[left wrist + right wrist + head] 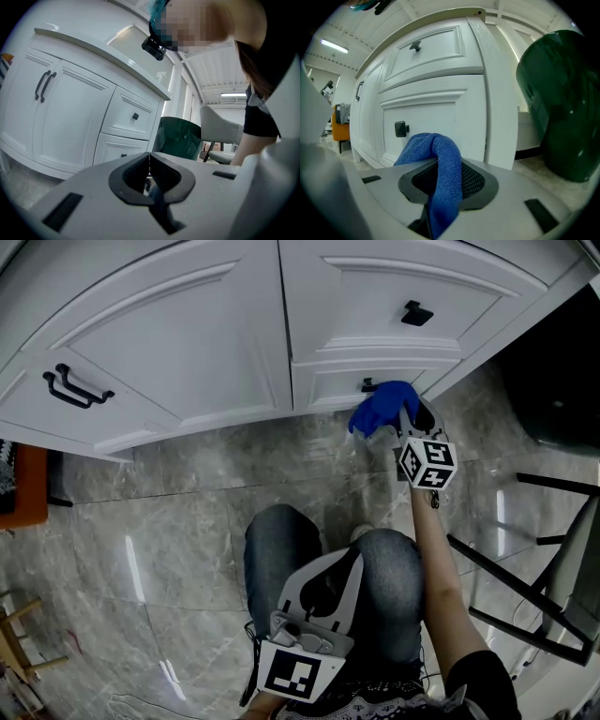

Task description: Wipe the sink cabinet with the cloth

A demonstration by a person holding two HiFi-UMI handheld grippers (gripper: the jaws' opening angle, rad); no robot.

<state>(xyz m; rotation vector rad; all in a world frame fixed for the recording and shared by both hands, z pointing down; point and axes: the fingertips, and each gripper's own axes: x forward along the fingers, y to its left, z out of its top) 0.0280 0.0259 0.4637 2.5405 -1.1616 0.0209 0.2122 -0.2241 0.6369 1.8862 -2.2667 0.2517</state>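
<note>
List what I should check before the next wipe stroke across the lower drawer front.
1. Grip: blue microfibre cloth pinched in the right tongs: ok.
2. Contact: cloth against the white lower drawer front: cannot tell; it is close.
3. Obstacle: small black square knob sits just left of the cloth, uncovered: ok.
4. Spare hand: left tongs shut, empty, over the person's knees, away from the cabinet: ok.
5. Right side: dark green rounded object stands apart from the drawer: ok.
</note>
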